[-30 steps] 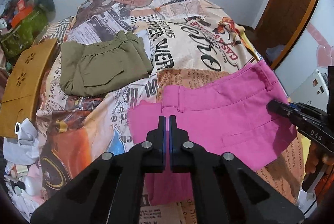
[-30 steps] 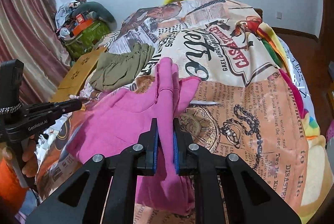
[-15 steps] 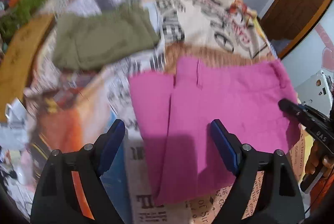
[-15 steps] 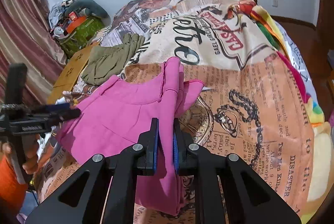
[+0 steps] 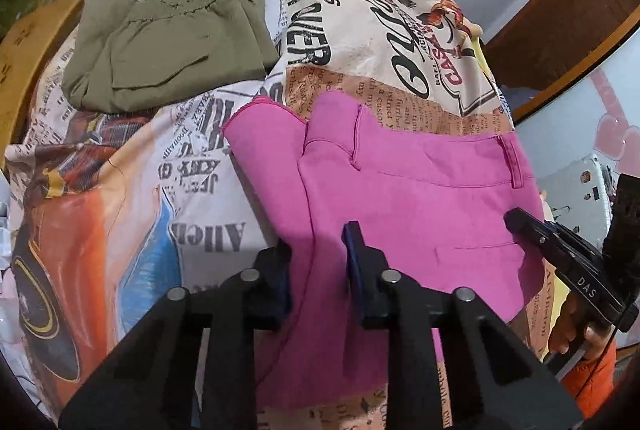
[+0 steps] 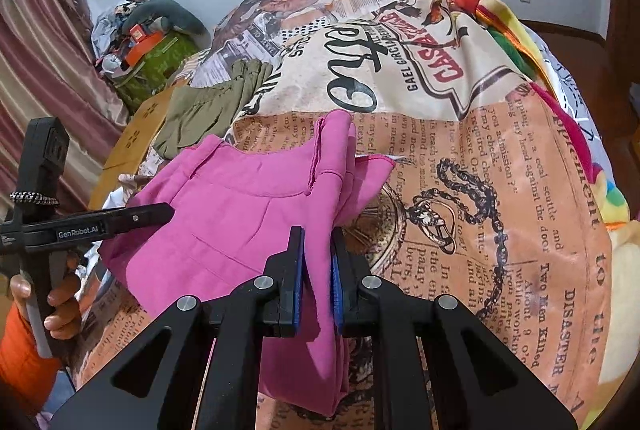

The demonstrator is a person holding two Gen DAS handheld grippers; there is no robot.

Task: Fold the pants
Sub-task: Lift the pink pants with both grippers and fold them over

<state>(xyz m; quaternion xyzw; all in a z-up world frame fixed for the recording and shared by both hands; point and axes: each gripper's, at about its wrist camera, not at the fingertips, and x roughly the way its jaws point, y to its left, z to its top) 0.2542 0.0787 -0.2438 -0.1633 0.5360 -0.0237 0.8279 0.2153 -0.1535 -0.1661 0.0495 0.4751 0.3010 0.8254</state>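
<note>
Two grippers work one garment: we see the pink pants (image 5: 408,213) lying on the bed (image 5: 132,213), spread over its newsprint-patterned cover, with the waistband towards 12 o'clock in the left wrist view. We read the left gripper (image 5: 318,262) as re-gripping the near edge: its jaws are closing, with pink fabric between them at 6 o'clock, and a gap to the cloth still shows on either side, so we judge the pads not yet pressing. The right gripper (image 6: 318,270) has its jaws clamped on a bunched ridge of the same pants, which rises between the blue pads towards 12 o'clock; we judge this hold keeps the opposite edge taut so that both edges can be carried over together for the fold. In the left wrist view the right gripper appears at 4 o'clock, marked "DAS"; in the right wrist view the left gripper appears at 9 o'clock, marked "GenRobot.AI", each held by a hand with an orange sleeve. A folded olive garment (image 5: 168,41) lies at 11 o'clock, well apart from the pink pants, which we take to be a finished item set aside. Legible cover print includes "CASA", "DISASTER" and "Two Men Killed".
</note>
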